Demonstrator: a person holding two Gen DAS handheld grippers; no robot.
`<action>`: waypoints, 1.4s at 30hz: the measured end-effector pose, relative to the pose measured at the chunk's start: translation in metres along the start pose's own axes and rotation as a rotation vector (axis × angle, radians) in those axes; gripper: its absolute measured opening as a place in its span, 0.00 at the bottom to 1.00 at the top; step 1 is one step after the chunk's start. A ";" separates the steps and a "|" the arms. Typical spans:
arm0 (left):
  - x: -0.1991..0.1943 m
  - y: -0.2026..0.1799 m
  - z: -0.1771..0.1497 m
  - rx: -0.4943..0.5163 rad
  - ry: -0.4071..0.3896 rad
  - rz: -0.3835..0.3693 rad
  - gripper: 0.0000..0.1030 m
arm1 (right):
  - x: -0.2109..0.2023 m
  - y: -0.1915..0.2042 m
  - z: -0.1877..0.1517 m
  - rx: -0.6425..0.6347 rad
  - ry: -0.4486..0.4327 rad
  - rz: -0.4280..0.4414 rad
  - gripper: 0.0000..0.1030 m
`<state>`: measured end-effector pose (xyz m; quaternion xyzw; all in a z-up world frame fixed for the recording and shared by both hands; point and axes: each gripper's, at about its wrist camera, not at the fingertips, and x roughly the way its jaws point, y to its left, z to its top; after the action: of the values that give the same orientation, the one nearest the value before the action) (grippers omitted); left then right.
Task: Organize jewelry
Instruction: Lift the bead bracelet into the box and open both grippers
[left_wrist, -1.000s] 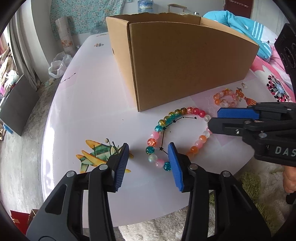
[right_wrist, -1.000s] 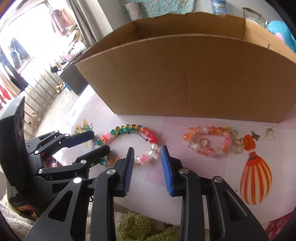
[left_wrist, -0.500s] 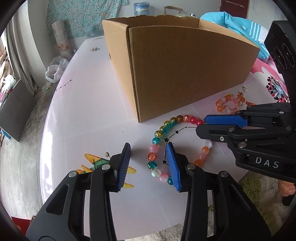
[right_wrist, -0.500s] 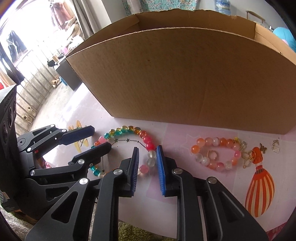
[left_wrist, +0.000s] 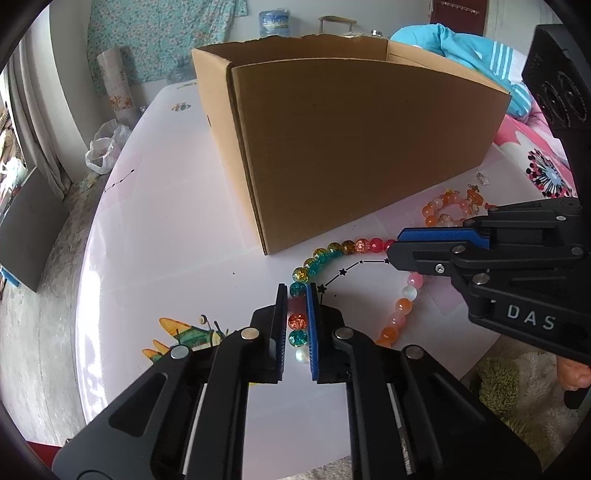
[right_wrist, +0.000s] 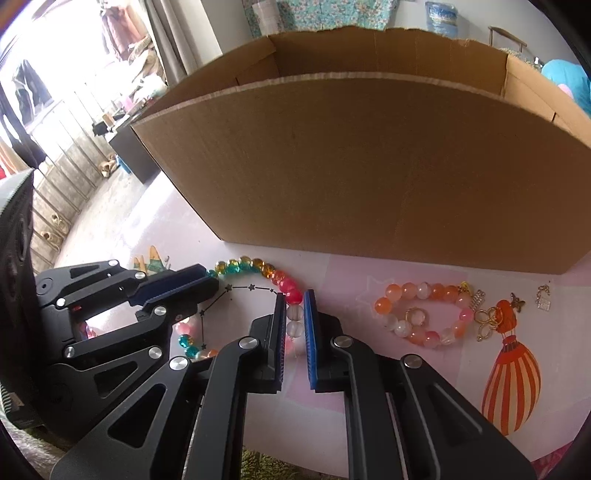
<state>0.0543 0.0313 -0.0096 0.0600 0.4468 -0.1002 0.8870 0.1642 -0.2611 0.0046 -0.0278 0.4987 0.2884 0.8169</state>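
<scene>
**Both tongs closing on the multicolour bracelet**

Multicolour bracelet lies flat on the desk, just in front of the cardboard box. Our left tongs are closing, its beads between the pads. Our right tongs are closing on its far side. Orange bracelet lies loose, nearby.

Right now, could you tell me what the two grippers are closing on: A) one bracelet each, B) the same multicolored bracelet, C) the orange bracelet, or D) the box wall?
B: the left gripper and right gripper are closing on opposite sides of the multicolored bracelet.
</scene>
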 end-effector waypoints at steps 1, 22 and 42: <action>-0.002 0.001 0.000 -0.003 -0.002 -0.001 0.09 | -0.002 0.000 0.000 0.000 -0.006 0.001 0.09; -0.107 -0.009 0.039 -0.001 -0.245 -0.053 0.09 | -0.108 -0.017 -0.006 -0.070 -0.265 0.048 0.09; -0.041 0.026 0.155 0.066 -0.200 -0.023 0.09 | -0.051 -0.046 0.146 -0.113 -0.114 0.088 0.09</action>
<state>0.1577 0.0317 0.1159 0.0740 0.3531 -0.1306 0.9235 0.2865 -0.2732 0.1086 -0.0356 0.4352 0.3526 0.8277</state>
